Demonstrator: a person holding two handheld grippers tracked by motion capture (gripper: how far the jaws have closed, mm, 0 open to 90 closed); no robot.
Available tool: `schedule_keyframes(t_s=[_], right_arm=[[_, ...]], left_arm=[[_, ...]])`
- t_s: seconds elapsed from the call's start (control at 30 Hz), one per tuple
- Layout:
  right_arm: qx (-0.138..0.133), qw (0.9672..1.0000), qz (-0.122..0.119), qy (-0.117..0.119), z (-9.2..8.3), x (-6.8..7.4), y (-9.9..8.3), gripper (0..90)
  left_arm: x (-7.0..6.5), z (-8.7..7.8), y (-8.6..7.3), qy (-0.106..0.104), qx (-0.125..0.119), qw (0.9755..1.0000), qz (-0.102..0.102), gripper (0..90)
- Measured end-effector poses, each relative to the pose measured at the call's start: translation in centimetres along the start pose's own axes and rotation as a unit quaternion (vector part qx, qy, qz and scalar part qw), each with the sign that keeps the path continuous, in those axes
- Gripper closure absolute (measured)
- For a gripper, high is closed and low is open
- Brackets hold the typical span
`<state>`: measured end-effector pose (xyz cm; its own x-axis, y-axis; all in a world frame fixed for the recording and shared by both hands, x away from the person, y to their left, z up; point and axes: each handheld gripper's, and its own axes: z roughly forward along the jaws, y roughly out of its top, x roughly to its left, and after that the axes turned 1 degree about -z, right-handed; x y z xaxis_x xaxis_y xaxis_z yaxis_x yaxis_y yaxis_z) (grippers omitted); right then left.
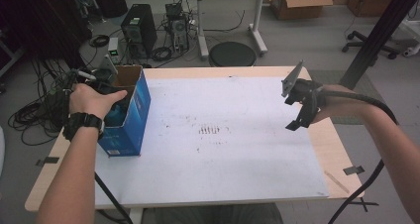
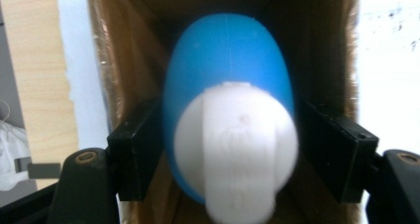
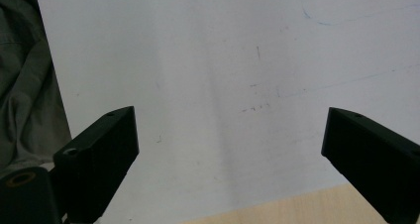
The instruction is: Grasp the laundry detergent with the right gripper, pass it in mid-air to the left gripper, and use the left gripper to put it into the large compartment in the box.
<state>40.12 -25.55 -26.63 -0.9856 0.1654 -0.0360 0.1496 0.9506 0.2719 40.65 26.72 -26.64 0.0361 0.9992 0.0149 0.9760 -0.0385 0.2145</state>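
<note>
**Egg in the box, between my left jaws**

My left gripper (image 2: 230, 135) is down inside the open top of the box (image 1: 131, 120), which stands on the left side of the table (image 1: 332, 144) in the high view. My left hand (image 1: 94, 100) is over that opening there.

In the left gripper view, the blue egg (image 2: 228, 60) sits in the middle of the frame, exactly between my two jaws, with the brown inner walls of the box around it. One jaw stands at its left flank and one at its right flank, both very close against the blue body. I cannot tell if they are pressing on it or are only beside it.

The long axis of the egg runs away from the gripper, from the bottom of the frame toward the top, deeper into the box. Its white part (image 2: 237, 149) points back to me, and the rounded blue end points away. So the egg lies straight ahead of the left jaws, in line with them; I think the coming move is along this same line, in or out of the box.

My right gripper (image 3: 230, 149) has its jaws wide apart with nothing between them. It hangs over the white sheet (image 3: 223, 60) at the right side of the table, well apart from the box. The left hand is clearly the nearer one.
</note>
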Motion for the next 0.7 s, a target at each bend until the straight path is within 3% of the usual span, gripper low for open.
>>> schedule_keyframes(t_s=[0.23, 0.37, 0.4, 0.47, 0.57, 0.67, 0.7], right_arm=[[0.0, 1.0, -0.003, 0.0, -0.4, 0.3, 0.2, 7.4], [-0.003, 1.0, -0.004, -0.006, -1.0, 0.4, 0.5, 7.3], [-0.003, 1.0, -0.004, -0.006, -1.0, 0.4, 0.5, 7.3], [-0.006, 1.0, -0.004, -0.006, -1.2, 0.5, 0.6, 7.2], [-0.008, 1.0, -0.004, -0.004, -1.2, 0.5, 0.8, 6.9], [-0.008, 1.0, -0.003, 0.002, -1.0, 0.4, 0.9, 6.2], [-0.008, 1.0, -0.003, 0.002, -1.0, 0.4, 0.9, 6.2]], left_arm=[[-0.2, -2.4, 0.0, 0.014, -0.005, 0.9998, 0.015, 26.5], [-0.9, -5.1, 0.0, 0.02, -0.016, 0.9989, 0.041, 24.3], [-0.9, -5.1, 0.0, 0.02, -0.016, 0.9989, 0.041, 24.0], [-2.0, -6.4, 0.0, 0.018, -0.024, 0.9978, 0.059, 22.2], [-3.1, -7.1, 0.1, 0.014, -0.03, 0.9968, 0.073, 19.4], [-5.5, -7.7, 0.1, -0.002, -0.045, 0.9934, 0.106, 18.6], [-5.5, -7.7, 0.1, -0.002, -0.045, 0.9934, 0.106, 17.7]])
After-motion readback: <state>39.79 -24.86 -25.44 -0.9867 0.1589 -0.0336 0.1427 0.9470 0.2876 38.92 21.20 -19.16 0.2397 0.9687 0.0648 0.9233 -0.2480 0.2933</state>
